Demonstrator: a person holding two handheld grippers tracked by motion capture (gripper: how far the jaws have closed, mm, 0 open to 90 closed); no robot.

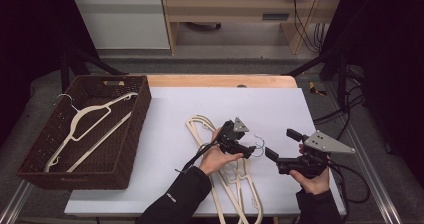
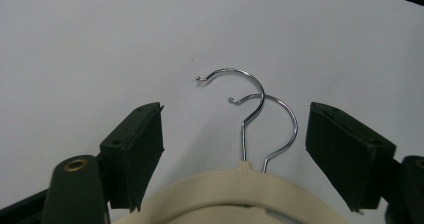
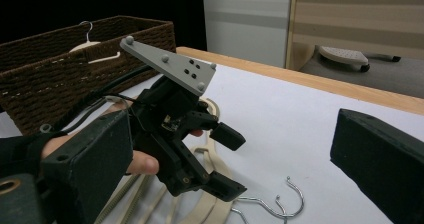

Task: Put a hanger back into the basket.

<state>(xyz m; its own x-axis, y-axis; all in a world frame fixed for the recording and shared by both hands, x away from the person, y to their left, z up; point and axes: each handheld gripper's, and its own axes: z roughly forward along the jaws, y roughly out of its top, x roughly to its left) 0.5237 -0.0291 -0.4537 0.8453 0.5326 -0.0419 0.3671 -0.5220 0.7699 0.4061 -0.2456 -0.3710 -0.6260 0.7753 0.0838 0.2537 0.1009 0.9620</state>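
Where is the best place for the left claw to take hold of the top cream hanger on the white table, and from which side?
Probably at the neck of the top hanger, where the cream arch meets the base of its wire hook. It is the narrowest, stiffest part and already lies between the open left claw. Come from the body side, level along the table, because the hanger lies flat with its hook pointing away.

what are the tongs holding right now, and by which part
Nothing yet. The left tongs stand open around the necks of two cream hangers, pads not touching; the right tongs are open and empty.
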